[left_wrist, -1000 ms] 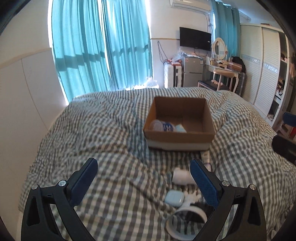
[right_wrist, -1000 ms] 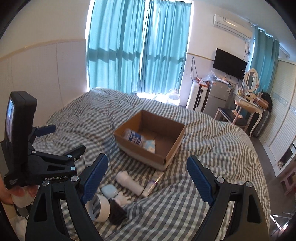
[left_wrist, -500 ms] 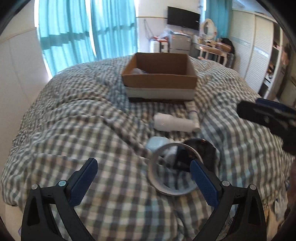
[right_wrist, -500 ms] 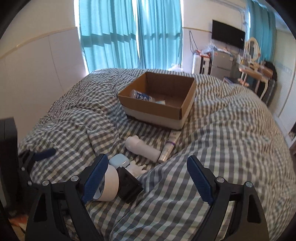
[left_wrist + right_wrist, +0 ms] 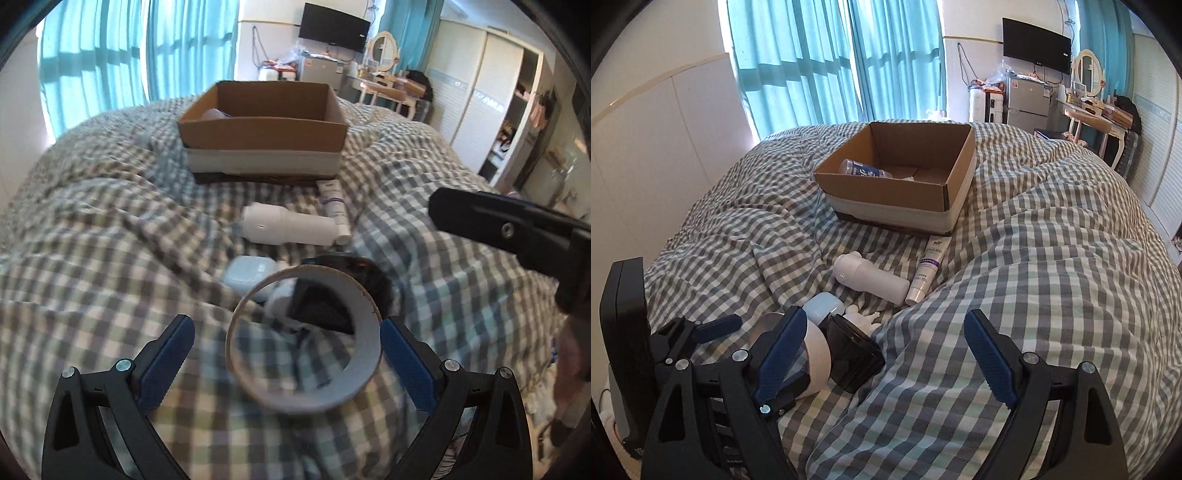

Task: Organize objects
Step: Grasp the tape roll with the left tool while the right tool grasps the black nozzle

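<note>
A roll of tape [image 5: 303,332] stands on edge on the checked quilt, between the pads of my left gripper [image 5: 286,354]. The jaws are open: the right pad is close to the roll's rim and the left pad is well apart. Behind the roll lie a black object [image 5: 332,295], a pale blue case [image 5: 247,275], a white bottle-shaped device [image 5: 284,229] and a tube [image 5: 334,206]. The cardboard box [image 5: 897,195] further back holds a clear bottle [image 5: 860,170]. My right gripper [image 5: 884,354] is open above the quilt, just right of the black object [image 5: 853,350], holding nothing.
The quilt [image 5: 1034,258] bulges in folds right of the objects. A pale wall panel [image 5: 665,147] runs along the left, teal curtains [image 5: 831,66] hang behind the bed. A fridge [image 5: 1030,98], dressing table [image 5: 1089,110] and wardrobe [image 5: 491,92] stand at the far right.
Both grippers have come down toward the bed and tilted downward. The tape roll, earlier ahead of my left gripper's right finger, now stands between its open pads.
</note>
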Action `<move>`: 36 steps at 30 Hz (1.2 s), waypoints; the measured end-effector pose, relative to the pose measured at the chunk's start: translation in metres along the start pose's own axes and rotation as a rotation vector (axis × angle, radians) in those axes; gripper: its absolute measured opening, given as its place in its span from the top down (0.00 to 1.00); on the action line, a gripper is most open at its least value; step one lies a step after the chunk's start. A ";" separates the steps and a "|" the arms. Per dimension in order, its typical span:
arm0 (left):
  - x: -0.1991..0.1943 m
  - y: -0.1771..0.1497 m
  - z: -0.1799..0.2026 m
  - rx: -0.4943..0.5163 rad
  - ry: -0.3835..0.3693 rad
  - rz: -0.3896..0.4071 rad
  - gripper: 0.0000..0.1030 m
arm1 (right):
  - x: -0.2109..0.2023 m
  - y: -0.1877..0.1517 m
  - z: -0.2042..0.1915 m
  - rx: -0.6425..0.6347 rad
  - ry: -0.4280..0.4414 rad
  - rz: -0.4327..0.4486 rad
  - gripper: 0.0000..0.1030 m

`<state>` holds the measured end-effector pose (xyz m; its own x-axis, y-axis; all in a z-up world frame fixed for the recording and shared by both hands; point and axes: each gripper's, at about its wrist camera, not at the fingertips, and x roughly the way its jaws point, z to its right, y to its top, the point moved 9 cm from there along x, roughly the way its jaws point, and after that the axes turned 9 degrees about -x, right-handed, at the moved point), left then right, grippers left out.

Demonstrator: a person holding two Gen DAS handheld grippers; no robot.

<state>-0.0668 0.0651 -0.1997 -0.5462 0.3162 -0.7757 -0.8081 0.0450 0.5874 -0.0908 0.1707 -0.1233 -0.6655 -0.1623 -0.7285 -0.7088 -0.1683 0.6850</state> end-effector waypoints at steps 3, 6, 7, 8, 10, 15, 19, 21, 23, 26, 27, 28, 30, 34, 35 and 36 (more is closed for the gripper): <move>0.009 -0.009 0.002 0.018 0.025 -0.045 0.00 | 0.002 -0.003 0.000 0.000 -0.001 -0.007 0.15; 0.012 -0.015 0.006 0.072 0.075 -0.045 0.00 | 0.003 -0.004 0.001 0.005 -0.003 -0.009 0.15; 0.013 -0.016 0.005 0.084 0.092 -0.045 0.00 | 0.003 -0.005 0.001 0.006 -0.004 -0.010 0.15; 0.014 -0.016 0.005 0.094 0.096 -0.047 0.00 | 0.003 -0.005 0.002 0.007 -0.004 -0.011 0.15; 0.013 -0.017 0.001 0.064 0.073 -0.045 0.14 | 0.004 -0.006 0.001 0.002 -0.008 -0.014 0.15; 0.003 -0.015 -0.008 0.014 0.021 -0.045 0.22 | 0.014 -0.013 -0.004 -0.014 0.001 -0.033 0.15; -0.014 -0.003 -0.016 0.009 0.063 -0.003 0.22 | 0.022 -0.016 -0.013 -0.045 0.020 -0.040 0.15; -0.027 0.007 -0.027 -0.009 0.094 0.032 0.22 | 0.024 -0.018 -0.016 -0.062 0.031 -0.039 0.15; -0.036 0.017 -0.038 -0.012 0.147 0.064 0.22 | 0.026 -0.019 -0.020 -0.063 0.064 -0.035 0.15; -0.046 0.027 -0.056 -0.030 0.195 0.095 0.22 | 0.029 -0.020 -0.025 -0.090 0.076 -0.036 0.15; -0.048 0.029 -0.060 -0.035 0.209 0.103 0.22 | 0.031 -0.020 -0.026 -0.099 0.074 -0.037 0.15; -0.049 0.031 -0.065 -0.039 0.223 0.109 0.22 | 0.033 -0.021 -0.028 -0.106 0.078 -0.042 0.15; -0.051 0.035 -0.075 -0.041 0.257 0.122 0.22 | 0.037 -0.022 -0.032 -0.121 0.088 -0.049 0.15; -0.054 0.038 -0.087 -0.045 0.294 0.136 0.22 | 0.049 -0.024 -0.047 -0.194 0.090 -0.064 0.15; -0.053 0.040 -0.088 -0.045 0.298 0.138 0.22 | 0.054 -0.025 -0.052 -0.212 0.107 -0.070 0.15; -0.053 0.040 -0.090 -0.045 0.299 0.141 0.22 | 0.059 -0.027 -0.058 -0.229 0.125 -0.076 0.15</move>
<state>-0.0895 -0.0349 -0.1559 -0.6885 0.0241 -0.7248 -0.7252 -0.0232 0.6881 -0.0973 0.1096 -0.1843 -0.5683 -0.2572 -0.7816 -0.6746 -0.3982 0.6215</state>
